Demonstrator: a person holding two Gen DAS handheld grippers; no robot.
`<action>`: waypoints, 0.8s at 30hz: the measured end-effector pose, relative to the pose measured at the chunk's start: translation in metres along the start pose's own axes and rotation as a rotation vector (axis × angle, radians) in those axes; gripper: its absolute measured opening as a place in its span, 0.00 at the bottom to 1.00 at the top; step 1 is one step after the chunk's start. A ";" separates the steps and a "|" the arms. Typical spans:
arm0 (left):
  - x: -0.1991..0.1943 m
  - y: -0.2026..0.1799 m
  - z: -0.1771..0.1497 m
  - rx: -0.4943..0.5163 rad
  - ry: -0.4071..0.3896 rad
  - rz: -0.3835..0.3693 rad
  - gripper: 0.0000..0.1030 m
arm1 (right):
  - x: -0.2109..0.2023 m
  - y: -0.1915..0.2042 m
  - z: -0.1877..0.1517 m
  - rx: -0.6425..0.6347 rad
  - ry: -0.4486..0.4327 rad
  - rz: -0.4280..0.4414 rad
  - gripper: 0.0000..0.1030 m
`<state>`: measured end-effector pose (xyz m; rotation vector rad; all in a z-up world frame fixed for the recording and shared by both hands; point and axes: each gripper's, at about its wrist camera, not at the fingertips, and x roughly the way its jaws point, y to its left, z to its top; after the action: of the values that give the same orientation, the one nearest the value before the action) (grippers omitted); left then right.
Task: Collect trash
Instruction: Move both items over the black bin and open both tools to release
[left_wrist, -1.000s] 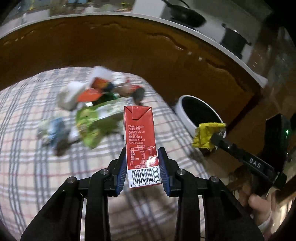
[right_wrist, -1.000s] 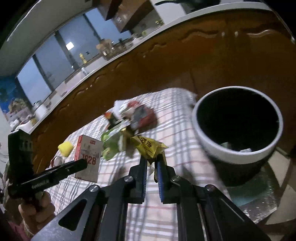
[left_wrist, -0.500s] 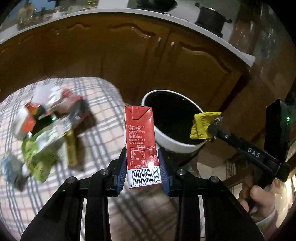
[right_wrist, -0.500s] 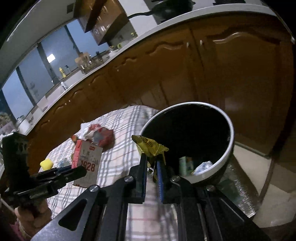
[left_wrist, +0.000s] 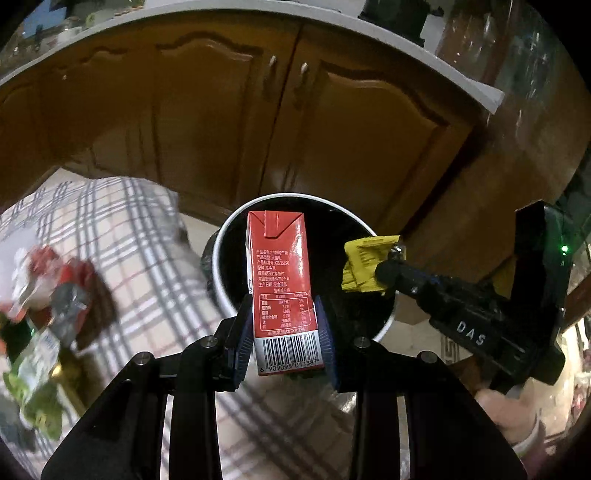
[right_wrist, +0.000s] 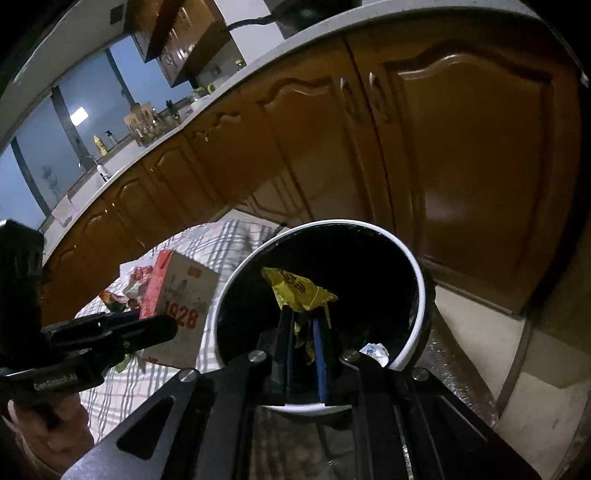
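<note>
Both grippers are at the drop stage. The left gripper pinches a red carton upright at the bin's near rim; the right gripper clamps a yellow wrapper over its mouth. Next, each likely needs only to open (wrapper first, being better centred). Only the right view shows scraps already inside; only the left shows litter on the checked cloth.

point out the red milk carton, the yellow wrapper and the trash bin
red milk carton (left_wrist: 279, 273), left wrist view, on its printed red side panel
yellow wrapper (right_wrist: 295, 291), right wrist view, on the crumpled foil above the jaws
trash bin (right_wrist: 415, 266), right wrist view, on its white rim
</note>
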<state>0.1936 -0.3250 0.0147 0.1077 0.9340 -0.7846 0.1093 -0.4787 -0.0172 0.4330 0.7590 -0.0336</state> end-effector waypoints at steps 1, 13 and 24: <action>0.004 -0.002 0.002 0.001 0.007 -0.004 0.30 | 0.001 -0.002 0.001 0.002 0.004 -0.005 0.09; 0.047 -0.002 0.016 -0.004 0.093 -0.011 0.30 | 0.024 -0.025 0.014 0.019 0.053 -0.025 0.12; 0.032 0.006 0.004 -0.041 0.057 -0.029 0.59 | 0.027 -0.033 0.015 0.046 0.056 -0.008 0.49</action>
<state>0.2111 -0.3406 -0.0081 0.0812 1.0075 -0.7915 0.1333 -0.5114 -0.0377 0.4767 0.8158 -0.0467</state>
